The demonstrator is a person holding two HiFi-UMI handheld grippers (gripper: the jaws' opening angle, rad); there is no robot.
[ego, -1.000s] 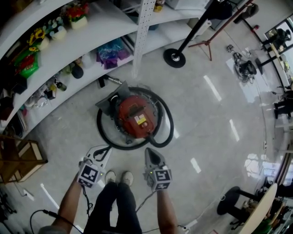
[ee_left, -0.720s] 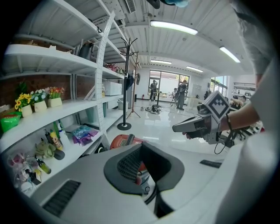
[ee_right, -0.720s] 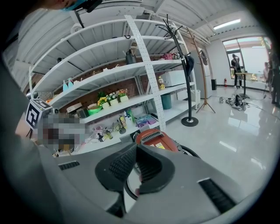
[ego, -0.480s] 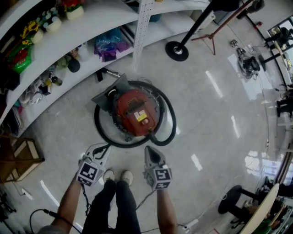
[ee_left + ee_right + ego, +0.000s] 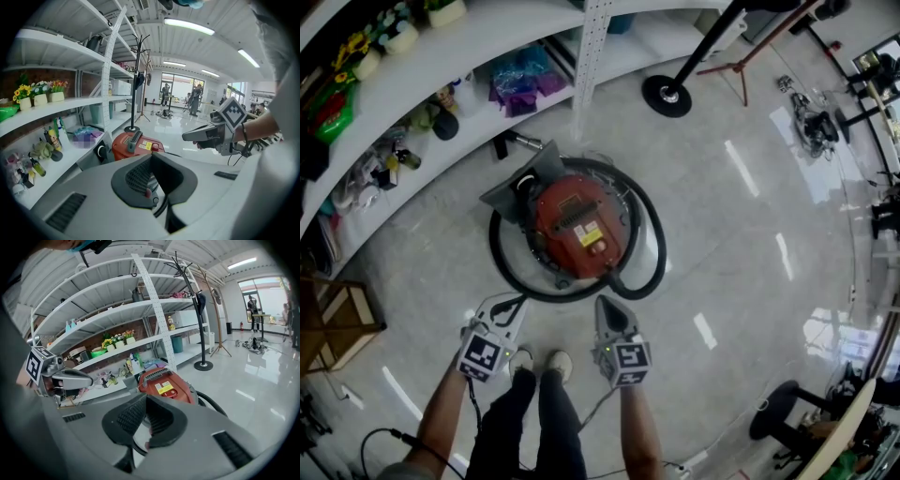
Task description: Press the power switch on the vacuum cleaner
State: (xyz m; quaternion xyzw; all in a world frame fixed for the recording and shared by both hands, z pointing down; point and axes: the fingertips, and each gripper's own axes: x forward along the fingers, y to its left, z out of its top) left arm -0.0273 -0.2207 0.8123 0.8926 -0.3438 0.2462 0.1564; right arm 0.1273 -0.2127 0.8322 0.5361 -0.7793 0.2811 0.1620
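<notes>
Bright, even indoor light is filling every view.
Ceiling strip lights are glowing at the top of the left gripper view and laying streaks of glare on the glossy floor at the right of the head view. Shadows are falling faint. The shelves are curving at the upper left, and black corners are ringing both gripper views.

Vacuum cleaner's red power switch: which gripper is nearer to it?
Right. The right gripper points at the near edge of the vacuum cleaner, close to the power switch; the left gripper is held farther off, to the switch's left.
</notes>
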